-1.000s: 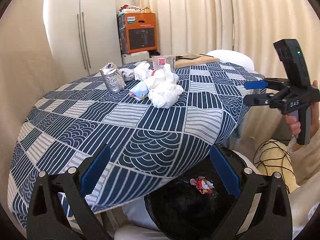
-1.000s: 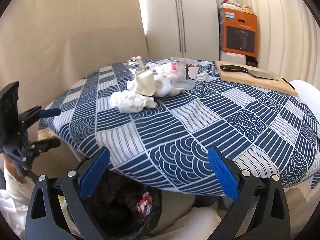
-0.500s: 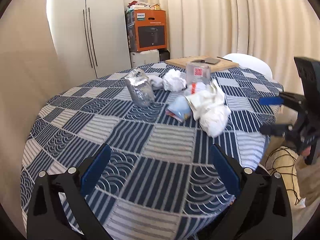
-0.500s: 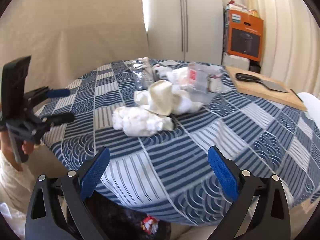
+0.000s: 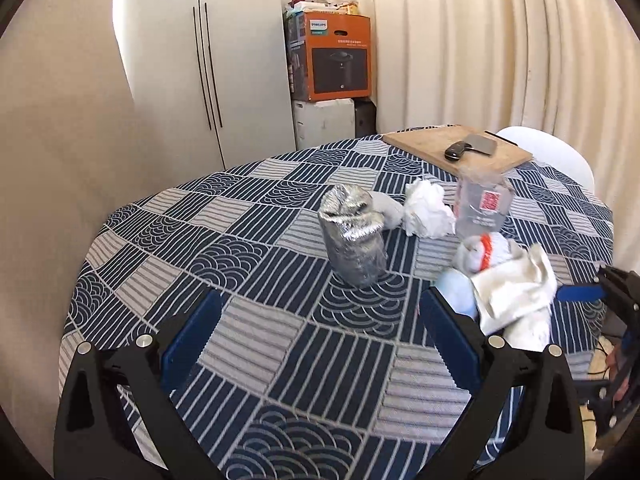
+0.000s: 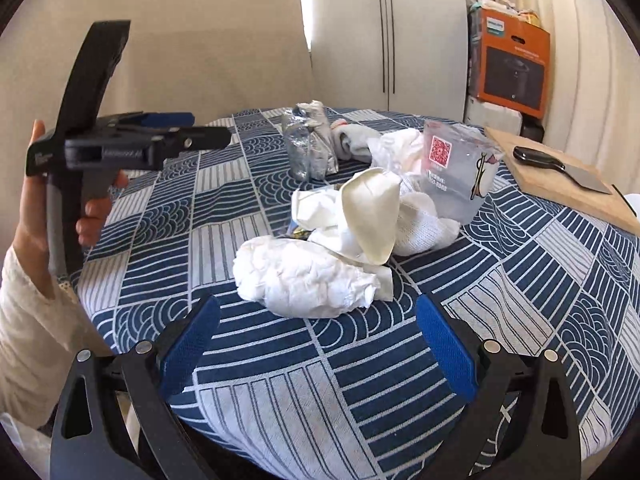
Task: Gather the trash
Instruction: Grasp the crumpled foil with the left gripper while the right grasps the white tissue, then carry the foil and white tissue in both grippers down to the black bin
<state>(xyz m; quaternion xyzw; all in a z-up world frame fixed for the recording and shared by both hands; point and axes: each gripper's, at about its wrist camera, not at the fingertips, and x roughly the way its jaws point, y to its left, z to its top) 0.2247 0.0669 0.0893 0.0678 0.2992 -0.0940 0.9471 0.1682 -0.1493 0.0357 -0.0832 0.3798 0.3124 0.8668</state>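
Note:
Trash lies heaped mid-table on the blue patterned cloth (image 5: pixel 280 344). In the left wrist view my left gripper (image 5: pixel 320 336) is open and empty, just short of a crumpled silver foil pack (image 5: pixel 354 236). Behind the pack are a white tissue ball (image 5: pixel 426 210) and a clear plastic cup (image 5: pixel 484 204). In the right wrist view my right gripper (image 6: pixel 320 344) is open and empty above the table's near edge, facing a large tissue wad (image 6: pixel 304 280) and a crushed paper cup (image 6: pixel 372 216). The left gripper (image 6: pixel 200 128), held by a hand, hovers over the cloth's left side.
A wooden cutting board (image 6: pixel 560 192) with a cleaver (image 6: pixel 560 164) lies at the table's far right. An orange box (image 5: pixel 336 60) stands by white cupboard doors (image 5: pixel 200 80). A white chair (image 5: pixel 552 152) sits behind the table, near curtains.
Both grippers have risen and moved forward over the table toward the trash pile. The black bin with a wrapper in it has dropped out of view.

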